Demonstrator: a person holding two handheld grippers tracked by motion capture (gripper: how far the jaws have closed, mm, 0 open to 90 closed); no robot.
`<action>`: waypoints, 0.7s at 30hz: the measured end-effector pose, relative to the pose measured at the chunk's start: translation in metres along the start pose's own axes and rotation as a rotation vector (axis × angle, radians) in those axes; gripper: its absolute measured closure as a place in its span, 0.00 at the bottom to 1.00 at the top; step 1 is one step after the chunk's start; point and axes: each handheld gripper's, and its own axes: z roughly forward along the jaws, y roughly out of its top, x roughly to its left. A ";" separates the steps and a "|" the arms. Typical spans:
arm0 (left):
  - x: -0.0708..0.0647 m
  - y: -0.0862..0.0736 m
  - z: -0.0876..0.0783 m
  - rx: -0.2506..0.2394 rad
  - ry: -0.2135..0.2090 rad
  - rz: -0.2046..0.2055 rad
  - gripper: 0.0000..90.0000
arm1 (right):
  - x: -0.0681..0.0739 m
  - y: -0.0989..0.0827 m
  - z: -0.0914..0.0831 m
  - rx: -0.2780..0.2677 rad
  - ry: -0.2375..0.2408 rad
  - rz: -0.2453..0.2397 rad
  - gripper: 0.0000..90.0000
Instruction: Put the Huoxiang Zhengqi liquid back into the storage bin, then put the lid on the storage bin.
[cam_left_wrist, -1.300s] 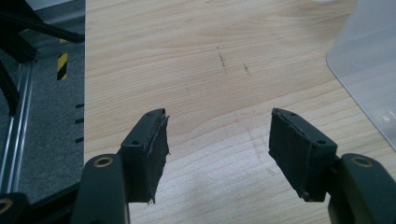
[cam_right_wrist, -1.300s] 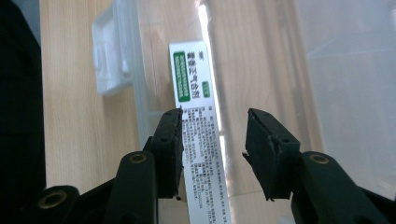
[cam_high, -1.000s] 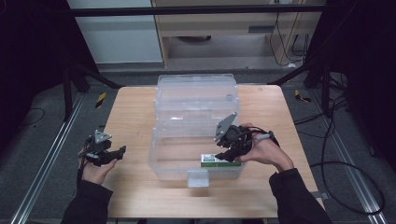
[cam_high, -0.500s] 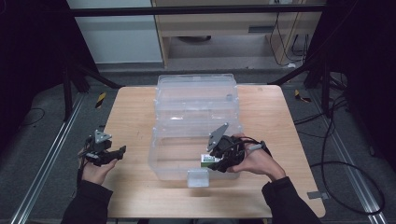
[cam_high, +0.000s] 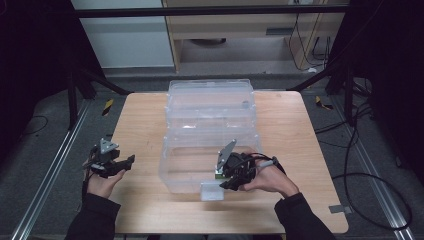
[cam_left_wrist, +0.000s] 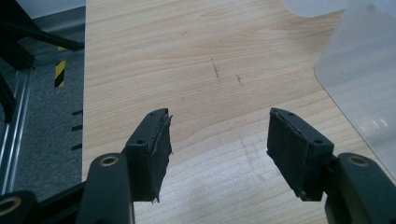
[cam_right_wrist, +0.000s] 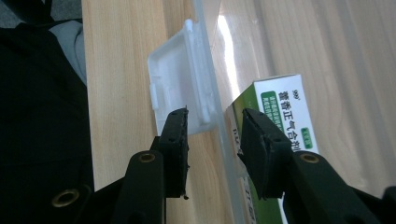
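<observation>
- One big light-brown wooden desk (cam_high: 145, 120) holds everything.
- Two see-through plastic tubs stand on it, one behind the other. The near tub (cam_high: 170, 165) is the one being worked on. The far tub (cam_high: 210, 100) sits touching its back edge.
- Both tongs are held by a person at the near side of the desk.
- Left black tongs (cam_left_wrist: 217, 116) wait over bare wood, well apart from the near tub. Their jaws stand wide open and hold nothing.
- Right black tongs (cam_right_wrist: 215, 114) are at the front wall of the near tub. One jaw is outside the wall, just beside the clip. The other jaw is inside, next to the little box. The jaws have just been closing, with the thin clear wall between them. A gap shows on both sides, so I think they are not squeezing it yet.
- One small green and white cardboard box (cam_right_wrist: 285, 107) lies inside the near tub, close against the front wall.
- One small white plastic clip (cam_right_wrist: 175, 79) hangs on the outside of that wall, at the middle.
- My guess at the step: the right tongs are getting a hold on the front wall by the clip.
- Next, they need to close a bit more and pinch only the wall or clip, not the cardboard box.
</observation>
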 end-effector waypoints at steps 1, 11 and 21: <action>0.000 0.000 0.000 -0.001 0.000 0.002 0.43 | 0.000 0.000 0.001 0.001 0.001 -0.001 0.69; -0.001 0.002 -0.003 -0.009 -0.003 0.002 0.43 | 0.001 -0.006 0.011 0.010 0.005 0.021 0.74; -0.003 0.009 -0.005 -0.022 -0.009 0.014 0.43 | 0.000 -0.005 0.014 0.021 -0.008 0.029 0.79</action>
